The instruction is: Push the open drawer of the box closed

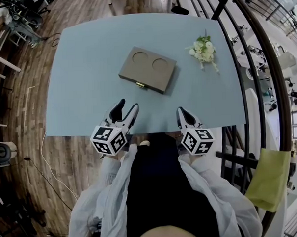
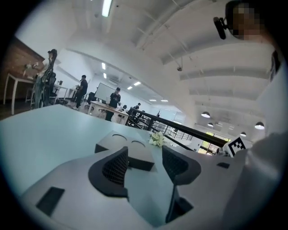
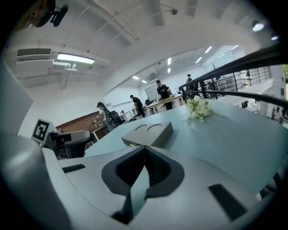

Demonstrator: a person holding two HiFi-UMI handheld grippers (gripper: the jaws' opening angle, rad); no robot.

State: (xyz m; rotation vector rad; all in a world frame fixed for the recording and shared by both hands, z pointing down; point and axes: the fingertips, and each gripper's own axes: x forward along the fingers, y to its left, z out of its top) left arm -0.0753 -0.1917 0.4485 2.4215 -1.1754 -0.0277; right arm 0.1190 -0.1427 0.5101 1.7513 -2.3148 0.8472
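Observation:
A flat grey box with two round recesses in its lid lies mid-table; a small yellow pull marks its near side, and the drawer front looks flush with the box. Both grippers hover over the table's near edge, well short of the box. My left gripper is open with nothing between its jaws. My right gripper is shut and empty. In the left gripper view the box lies straight ahead beyond the open gripper. In the right gripper view the box lies beyond the shut gripper.
A small bunch of white flowers lies on the pale blue table to the right of the box. A black railing runs along the table's right side, with a yellow-green seat beyond it. People stand at far desks.

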